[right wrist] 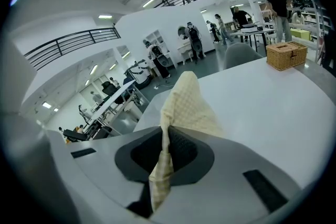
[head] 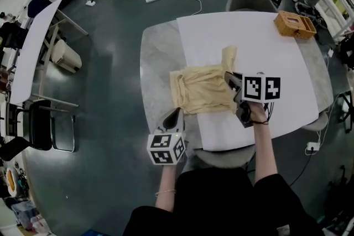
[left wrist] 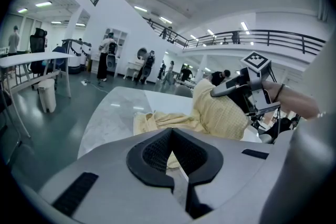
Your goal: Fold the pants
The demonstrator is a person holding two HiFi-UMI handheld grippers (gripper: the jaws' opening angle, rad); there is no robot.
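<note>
1. The pants (head: 202, 88) lie bunched on the white sheet (head: 249, 47) over the marble table (head: 155, 58). Their long axis runs from the left gripper's (head: 177, 113) jaws across to the right gripper's (head: 228, 78) jaws.
2. One narrow strip of cloth points away past the right jaws towards the far side of the table. I cannot tell from here which end is the waist.
3. The cloth is pale yellow with a fine check, soft and heavily creased. It is gathered into folds on the side nearer the left jaws.
4. The right gripper's (right wrist: 165, 131) jaws are clamped on the pants (right wrist: 186, 105). A fold of cloth runs up between the pads and rises in a peak just ahead of the tips, with a tail hanging back below them.
5. That pinched edge is lifted off the sheet, tenting the cloth up under the right jaws.
6. The left gripper's (left wrist: 171, 131) jaws are closed tip to tip with nothing pinched. The pants (left wrist: 220, 115) sit just ahead of those tips, at the near edge of the pile.
7. A wicker basket (right wrist: 286, 55) stands well beyond the right jaws, off to their right.
</note>
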